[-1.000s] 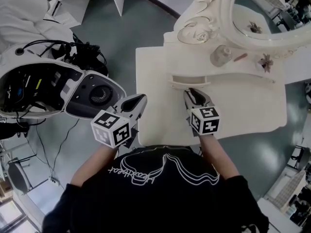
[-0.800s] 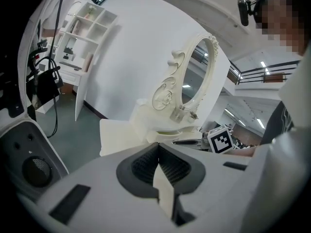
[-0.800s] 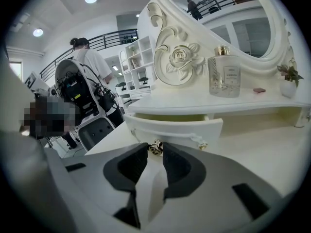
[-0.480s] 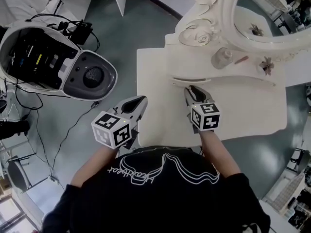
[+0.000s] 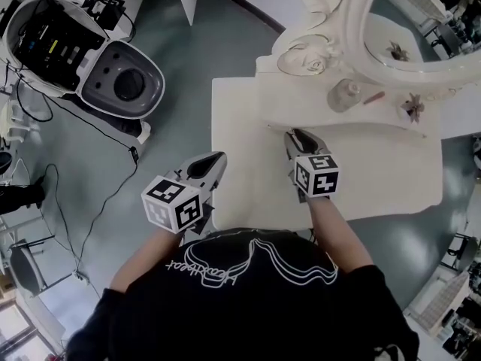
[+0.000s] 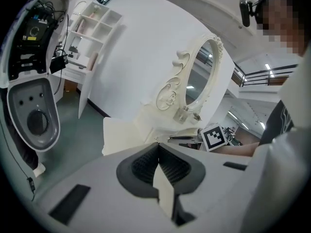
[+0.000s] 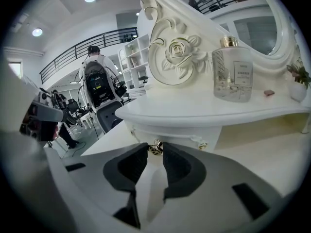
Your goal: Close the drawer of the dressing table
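The white dressing table (image 5: 240, 171) has a raised tier under an oval mirror (image 5: 353, 28). Its small drawer (image 7: 177, 129) sits almost flush in that tier, showing only as a thin edge (image 5: 279, 127) in the head view. My right gripper (image 5: 298, 136) reaches to the drawer front. In the right gripper view its jaws (image 7: 155, 152) are shut on the drawer's gold knob (image 7: 155, 148). My left gripper (image 5: 214, 161) hovers off the table's left edge, away from the drawer. Its pads (image 6: 158, 147) meet with nothing between them.
A glass perfume bottle (image 5: 344, 94), a reddish stick (image 5: 373, 95) and a small plant (image 5: 411, 105) stand on the tier above the drawer. A white machine with an open housing (image 5: 90, 47) and cables lies on the grey floor to the left.
The drawer has slid in toward the mirror, from clearly pulled out to nearly flush, with my right gripper following on the knob. The left gripper has stayed put.
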Available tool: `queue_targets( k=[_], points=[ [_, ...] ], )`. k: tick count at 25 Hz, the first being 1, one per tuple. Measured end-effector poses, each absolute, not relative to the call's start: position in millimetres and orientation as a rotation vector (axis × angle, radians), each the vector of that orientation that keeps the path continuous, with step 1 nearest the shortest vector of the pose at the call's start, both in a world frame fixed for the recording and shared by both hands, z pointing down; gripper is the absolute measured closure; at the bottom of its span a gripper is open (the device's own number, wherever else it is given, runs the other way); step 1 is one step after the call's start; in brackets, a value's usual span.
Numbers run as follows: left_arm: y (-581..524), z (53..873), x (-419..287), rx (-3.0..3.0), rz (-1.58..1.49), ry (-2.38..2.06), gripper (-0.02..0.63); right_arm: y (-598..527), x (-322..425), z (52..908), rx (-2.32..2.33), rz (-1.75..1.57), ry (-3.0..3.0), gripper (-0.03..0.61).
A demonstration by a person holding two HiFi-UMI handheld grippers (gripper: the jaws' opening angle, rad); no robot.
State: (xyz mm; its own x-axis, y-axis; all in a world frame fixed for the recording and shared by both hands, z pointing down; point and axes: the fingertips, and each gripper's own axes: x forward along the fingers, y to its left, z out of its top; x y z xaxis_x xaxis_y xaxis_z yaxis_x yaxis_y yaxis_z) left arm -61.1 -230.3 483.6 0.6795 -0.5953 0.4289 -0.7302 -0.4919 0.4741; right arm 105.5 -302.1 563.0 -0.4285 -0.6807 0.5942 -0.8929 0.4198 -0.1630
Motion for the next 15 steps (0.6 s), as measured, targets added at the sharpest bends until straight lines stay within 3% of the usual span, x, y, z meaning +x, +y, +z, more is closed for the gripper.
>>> queue_targets(
  k=[15],
  points=[
    [-233.3, 483.1, -66.3, 2.231, 0.257, -1.039, 0.611, -309.7, 105.1, 563.0, 1.315, 0.654, -2.237, 0.474]
  ],
)
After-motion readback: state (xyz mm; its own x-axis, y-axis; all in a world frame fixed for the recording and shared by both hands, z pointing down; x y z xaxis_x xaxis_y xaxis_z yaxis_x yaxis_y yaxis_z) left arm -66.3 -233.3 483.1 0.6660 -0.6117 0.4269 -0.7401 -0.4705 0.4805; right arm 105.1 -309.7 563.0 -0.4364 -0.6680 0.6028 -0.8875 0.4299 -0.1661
